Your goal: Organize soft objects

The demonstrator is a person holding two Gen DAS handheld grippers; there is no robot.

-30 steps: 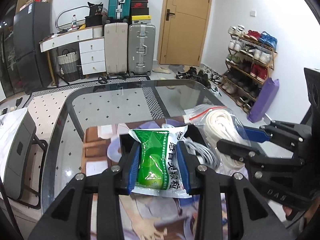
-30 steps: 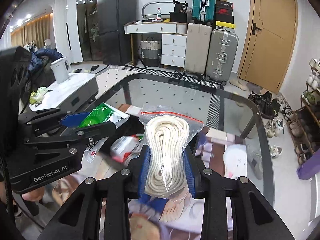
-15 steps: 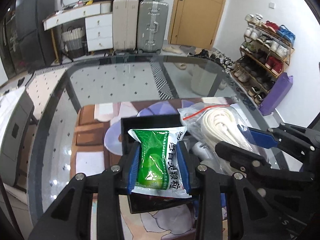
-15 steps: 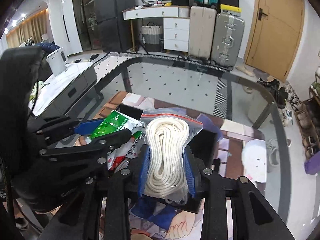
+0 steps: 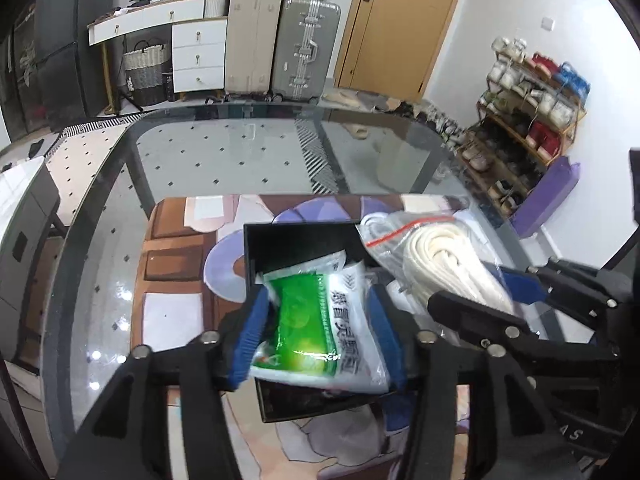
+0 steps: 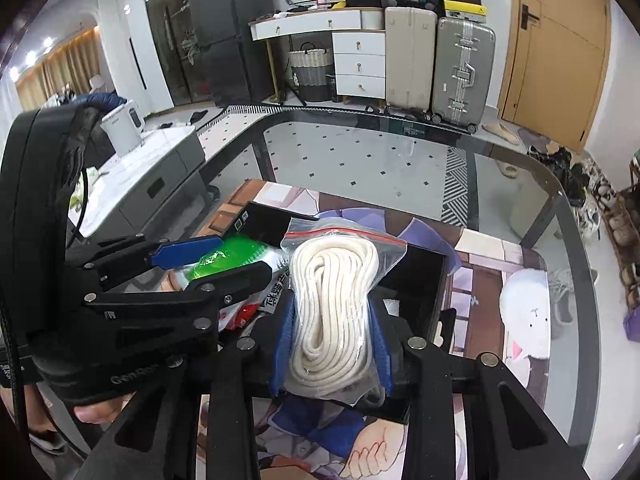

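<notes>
left tool [image 5: 316, 320] pinches glossy sachet [image 5: 316, 320]; right tool [image 6: 332, 332] grips bagged rope coil [image 6: 334, 308], probably cotton.

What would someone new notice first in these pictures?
Probably the bright green packet clamped in the left gripper, hanging over the open black box on the glass table. Beside it, the right gripper pinches a zip bag of coiled white rope above the same box.

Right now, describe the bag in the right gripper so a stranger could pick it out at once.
On the glass table lies a printed mat with an open black box. Above the box, the right gripper clamps a clear zip bag of coiled white rope. Its red zip strip and rope set it apart from the green-and-white packet in the left gripper.
</notes>
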